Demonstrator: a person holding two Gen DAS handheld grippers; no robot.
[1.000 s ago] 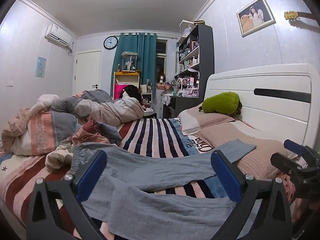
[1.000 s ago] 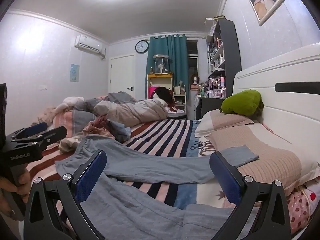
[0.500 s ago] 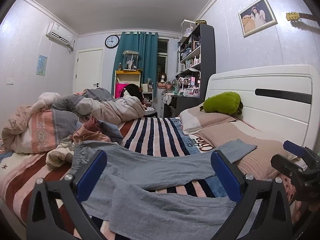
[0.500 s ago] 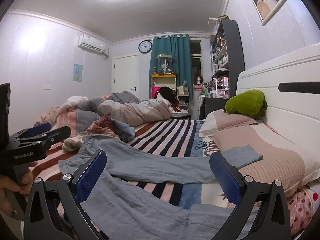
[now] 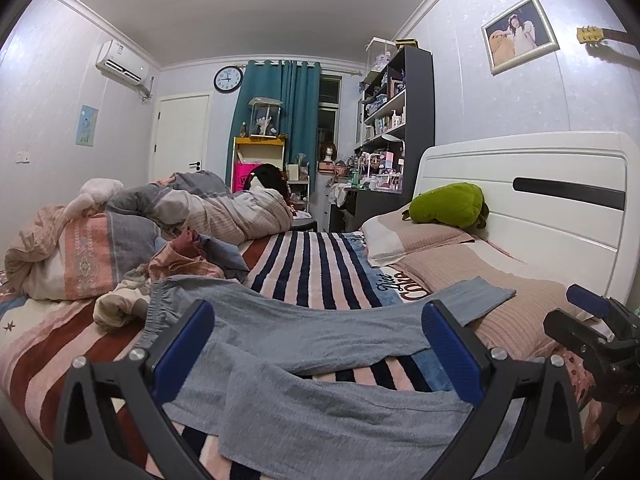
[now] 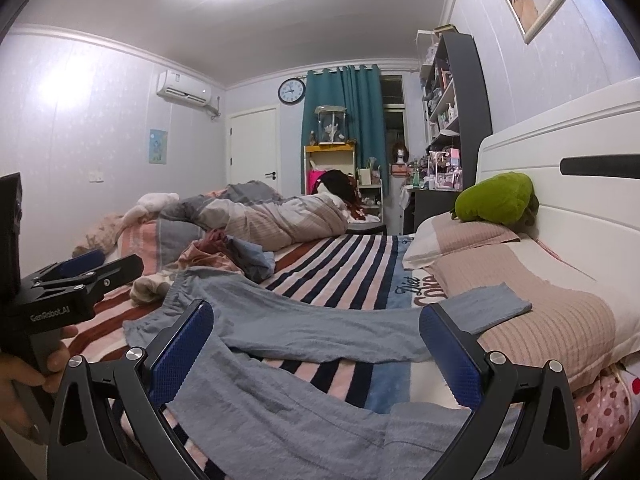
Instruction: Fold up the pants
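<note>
Left wrist view: one pair of grey pants [image 5: 320, 336], two pillows [image 5: 516, 308]; both grippers' fingers spread apart, empty.

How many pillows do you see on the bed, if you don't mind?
2: a near pillow under the pants cuff, a far pillow under the green plush. Others may be hidden.

A home bedroom: bed [image 5: 320, 256], pillows [image 5: 416, 236], curtain [image 5: 296, 120].

One pair of grey-blue cotton pants [image 5: 304, 332] lies on one striped bed blanket [image 5: 320, 268]. There are two beige ribbed pillows [image 5: 516, 304], one green plush toy [image 5: 448, 204] and one round wall clock [image 5: 228, 79]. Two black grippers with blue pads are present, the left gripper [image 5: 318, 354] and the right gripper [image 6: 316, 350].
</note>
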